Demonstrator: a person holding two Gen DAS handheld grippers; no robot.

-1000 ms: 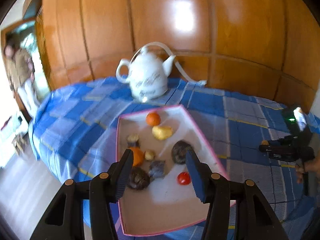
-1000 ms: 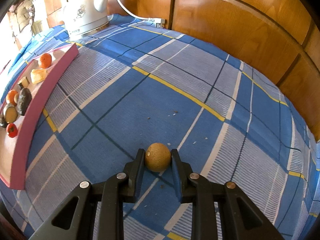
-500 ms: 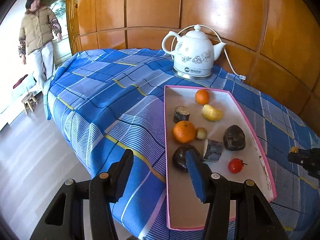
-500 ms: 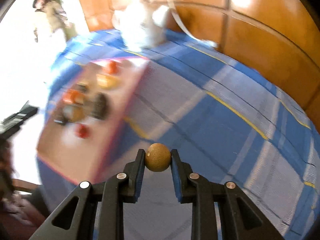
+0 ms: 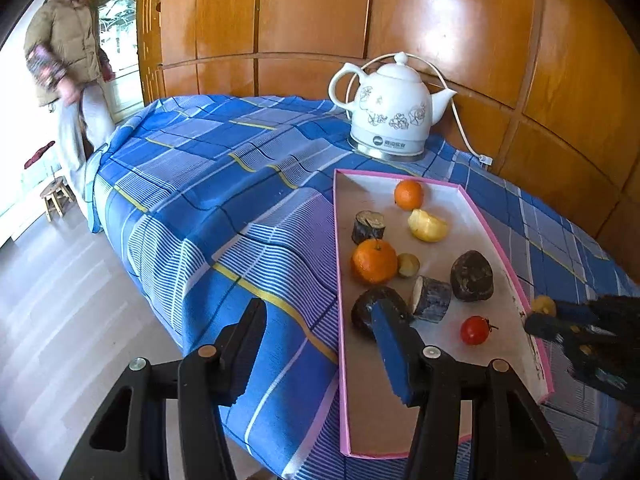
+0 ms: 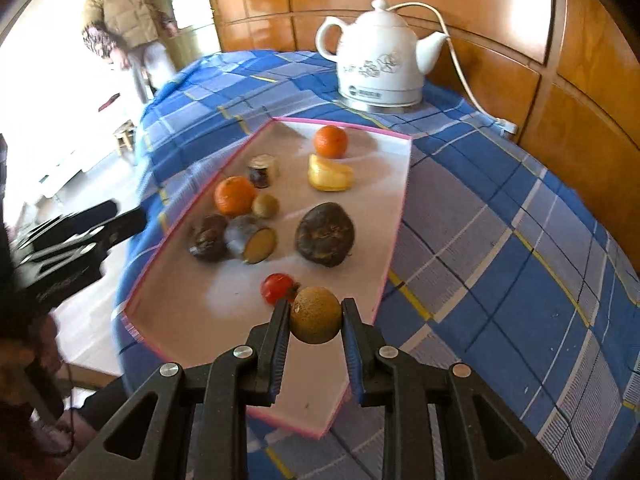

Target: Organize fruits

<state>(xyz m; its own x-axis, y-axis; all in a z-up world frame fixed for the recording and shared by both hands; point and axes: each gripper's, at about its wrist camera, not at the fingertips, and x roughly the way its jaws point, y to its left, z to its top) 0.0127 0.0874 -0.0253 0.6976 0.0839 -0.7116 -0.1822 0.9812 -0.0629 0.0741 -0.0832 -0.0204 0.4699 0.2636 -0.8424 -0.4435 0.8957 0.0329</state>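
Above the near end of the tray (image 6: 400,184), my right tongs (image 6: 315,322) pinch the small brown fruit (image 6: 316,315) across its middle. It looks light, firm and round, so it may roll. My left tongs (image 5: 320,344) stand spread, holding nothing.

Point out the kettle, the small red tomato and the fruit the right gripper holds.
kettle (image 5: 394,116), left wrist view, on its white body.
small red tomato (image 5: 475,330), left wrist view, on its middle.
round brown fruit (image 6: 315,314), right wrist view, on its middle, clamped between the right gripper's pads.
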